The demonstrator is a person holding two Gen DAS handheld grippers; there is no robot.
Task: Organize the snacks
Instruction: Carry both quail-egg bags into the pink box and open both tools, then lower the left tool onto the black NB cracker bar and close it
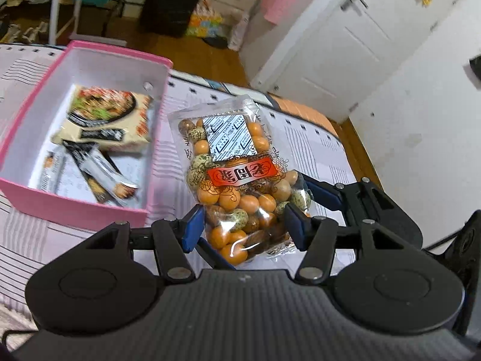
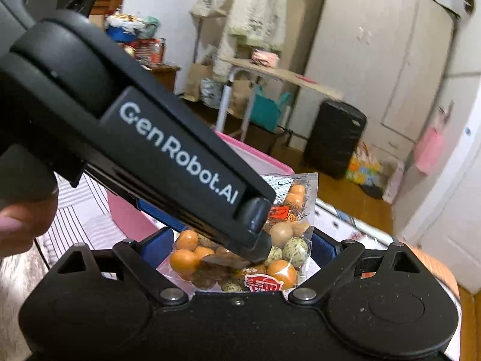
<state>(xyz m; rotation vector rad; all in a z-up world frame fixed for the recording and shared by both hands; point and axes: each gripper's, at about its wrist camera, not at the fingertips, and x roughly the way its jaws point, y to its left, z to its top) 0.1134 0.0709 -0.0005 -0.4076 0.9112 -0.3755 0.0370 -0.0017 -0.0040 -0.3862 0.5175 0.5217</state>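
Nuts in a clear bag (image 1: 237, 186) sit clamped between the left hand-held gripper (image 1: 245, 227) pads, just right of the pink box (image 1: 75, 207), while the right hand-held gripper (image 2: 240, 242) stands apart around the bag's lower end.

Your left gripper (image 1: 243, 227) is matt black plastic, ribbed across its body, with dull blue pads (image 1: 192, 225) and small bright metal pivot pins. The bag of coated nuts (image 1: 237, 180) you see is clear, glossy, crinkled film; the nuts inside look smooth and shiny. The pink box (image 1: 75, 207) looks like matt cardboard with a plain white inside. The bedcover (image 1: 315, 144) under it is soft striped cloth. The far floor (image 1: 192, 48) is polished wood.

Your right gripper (image 2: 240, 240) has the same matt black plastic.
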